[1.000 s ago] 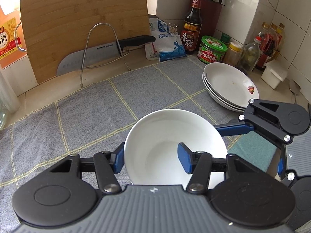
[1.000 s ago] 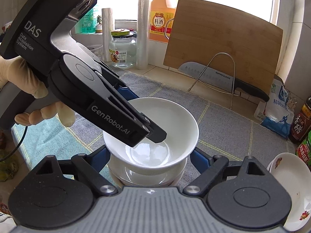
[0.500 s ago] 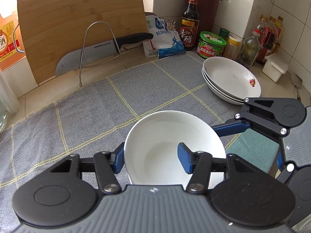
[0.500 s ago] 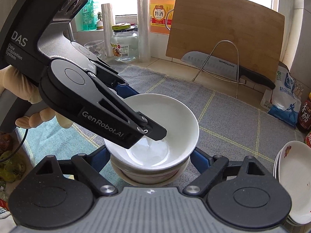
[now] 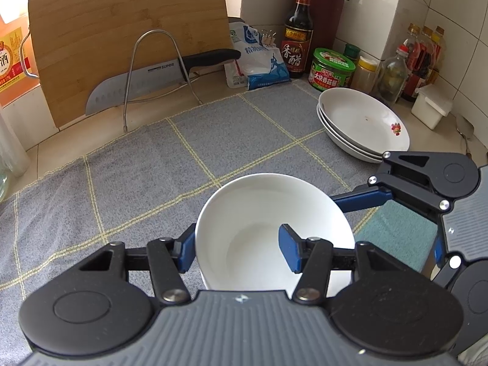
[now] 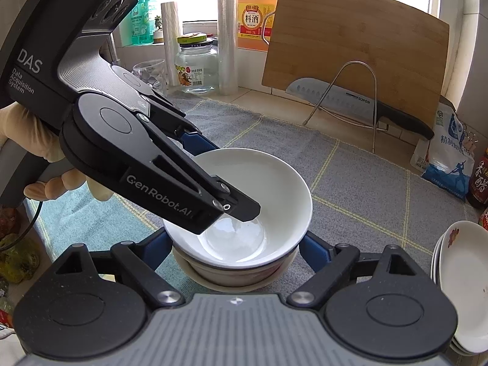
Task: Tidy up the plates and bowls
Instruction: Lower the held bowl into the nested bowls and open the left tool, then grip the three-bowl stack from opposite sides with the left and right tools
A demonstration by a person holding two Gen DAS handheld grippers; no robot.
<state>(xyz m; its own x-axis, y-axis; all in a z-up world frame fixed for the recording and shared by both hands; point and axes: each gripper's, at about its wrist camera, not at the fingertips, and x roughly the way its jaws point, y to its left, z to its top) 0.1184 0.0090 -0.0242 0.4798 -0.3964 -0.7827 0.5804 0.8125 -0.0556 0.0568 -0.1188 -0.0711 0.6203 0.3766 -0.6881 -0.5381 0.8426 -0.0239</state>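
- One white bowl [image 6: 244, 201] sits on top of a stack of bowls [image 6: 238, 277], nested in the one beneath; the stack rests where the grey checked cloth [image 5: 137, 177] meets a teal cloth [image 6: 91, 213] on the desk.
- The left claw [image 5: 241, 250] is clamped on that top bowl's rim: one blue pad [image 5: 289, 251] is inside the bowl, the other presses the outer wall.
- From the right wrist view the left claw reaches down from the upper left into the bowl, held by a gloved hand [image 6: 36, 152].
- The right claw [image 6: 236, 253] straddles the stack low down, a blue finger on each side; its jaws are opening, and its pads stand just clear of the lower bowls.
- A pile of shallow white plates [image 5: 363, 122] with a small red flower print lies to the right on the cloth's edge, well apart from the bowls.
- Behind, a bamboo cutting board [image 5: 128, 39] leans on the wall with a wire rack [image 5: 158, 70] and a knife [image 5: 158, 79] in front of it.
- Sauce bottles, jars and a salt bag [image 5: 259, 61] crowd the tiled corner.
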